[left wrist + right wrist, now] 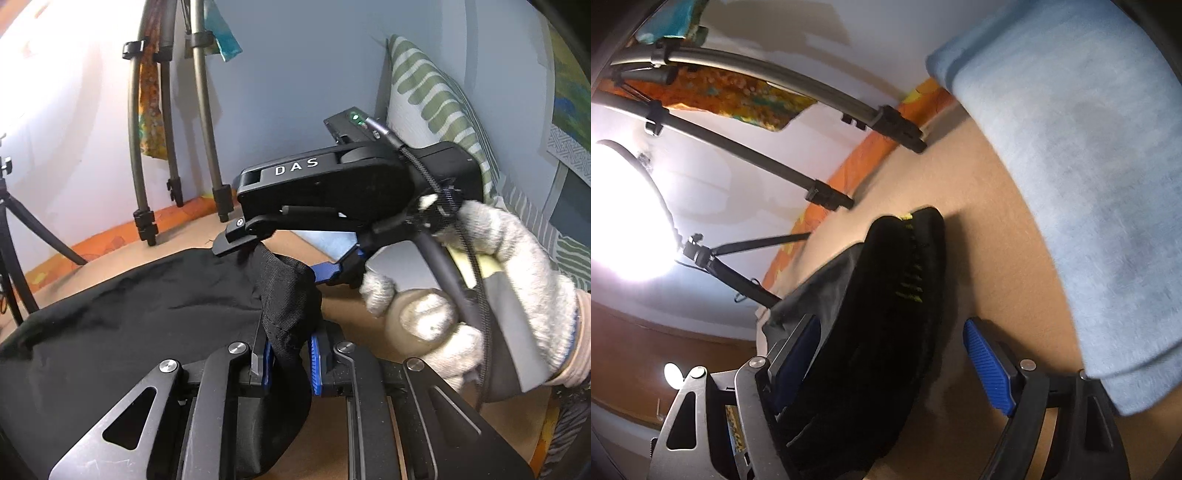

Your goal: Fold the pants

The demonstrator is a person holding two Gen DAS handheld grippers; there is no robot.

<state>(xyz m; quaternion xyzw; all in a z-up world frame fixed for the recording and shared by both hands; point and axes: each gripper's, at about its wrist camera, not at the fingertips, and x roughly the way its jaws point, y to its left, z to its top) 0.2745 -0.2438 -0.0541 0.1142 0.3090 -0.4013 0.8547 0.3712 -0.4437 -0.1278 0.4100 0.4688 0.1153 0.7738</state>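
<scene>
Black pants (122, 325) lie on a tan surface (354, 317). My left gripper (290, 356) is shut on a raised ribbed band of the pants (286, 295), pinched between its blue pads (314, 367). My right gripper (288, 254), held by a gloved hand (476, 295), hovers over the same bunch of fabric. In the right wrist view the right gripper (894, 363) is open, its blue pads (988, 365) wide apart around the pants (871, 332), which show yellow-green stitching (910, 280).
Tripod legs (166, 129) stand at the back left by the wall. A green-striped pillow (432, 107) leans at the back right. A light blue folded cloth (1082, 177) lies right of the pants. A bright lamp (624, 214) glares at left.
</scene>
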